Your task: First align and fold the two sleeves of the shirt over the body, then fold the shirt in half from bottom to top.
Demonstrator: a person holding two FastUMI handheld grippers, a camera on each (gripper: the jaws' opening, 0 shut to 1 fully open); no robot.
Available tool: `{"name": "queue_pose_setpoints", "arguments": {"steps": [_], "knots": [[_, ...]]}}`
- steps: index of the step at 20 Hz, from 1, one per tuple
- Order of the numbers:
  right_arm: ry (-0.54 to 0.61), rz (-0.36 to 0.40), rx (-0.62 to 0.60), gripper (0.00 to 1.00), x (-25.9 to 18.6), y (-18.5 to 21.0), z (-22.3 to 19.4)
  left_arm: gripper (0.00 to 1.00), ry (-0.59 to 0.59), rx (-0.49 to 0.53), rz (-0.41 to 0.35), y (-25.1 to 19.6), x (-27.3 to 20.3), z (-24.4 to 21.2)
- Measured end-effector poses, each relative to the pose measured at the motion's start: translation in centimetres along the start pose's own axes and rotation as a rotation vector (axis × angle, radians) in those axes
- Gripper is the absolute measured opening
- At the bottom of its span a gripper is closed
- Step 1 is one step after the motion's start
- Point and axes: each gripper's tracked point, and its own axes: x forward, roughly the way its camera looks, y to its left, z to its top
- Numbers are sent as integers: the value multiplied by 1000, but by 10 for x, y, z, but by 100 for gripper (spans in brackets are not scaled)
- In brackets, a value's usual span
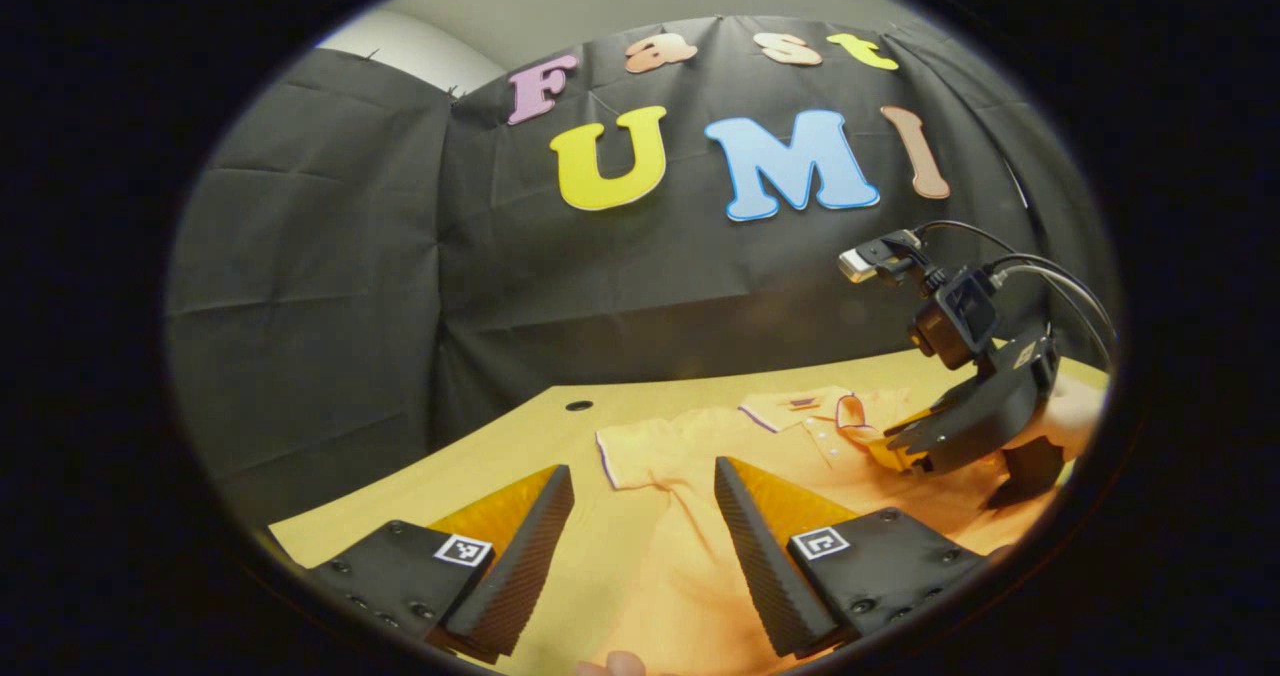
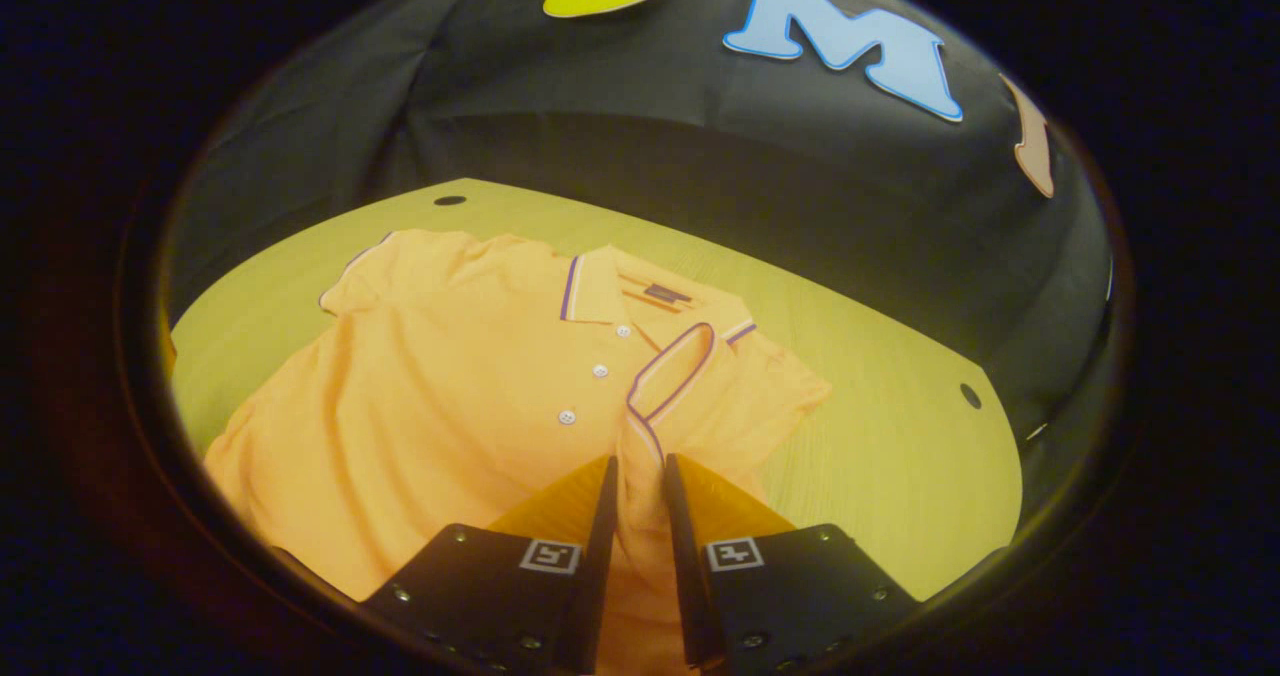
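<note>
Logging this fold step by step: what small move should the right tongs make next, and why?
Probably carry the sleeve a little farther over the shirt body, then let go. The right tongs pinch it, lifted and only partly folded inward; the left tongs hover open.

Left claw (image 1: 640, 501) fingers spread wide, hovering. Right claw (image 2: 637, 486) fingers nearly closed, pinching fabric, angled downward.

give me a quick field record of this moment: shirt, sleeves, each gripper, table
shirt: orange polo shirt, front up, flat on table
right sleeve: folded over the body, pinched
left sleeve: spread out flat, not yet folded
right gripper: shut on the right sleeve
left gripper: open, above shirt, holding nothing
table: wooden top
</note>
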Motion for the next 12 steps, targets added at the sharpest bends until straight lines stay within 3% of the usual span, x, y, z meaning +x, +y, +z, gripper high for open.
{"name": "queue_pose_setpoints", "arguments": {"steps": [3,7,10,12], "knots": [[10,43,51,48,-5,5,-5,94,-10,19,4,2,12,6],[2,48,62,48,-15,0,-9,92,-38,67,-2,2,30,18],[-1,52,77,48,-23,-4,-11,100,-62,72,-36,-3,48,28],[4,53,87,48,-27,-7,-16,95,-56,78,-43,-1,64,28]]}}
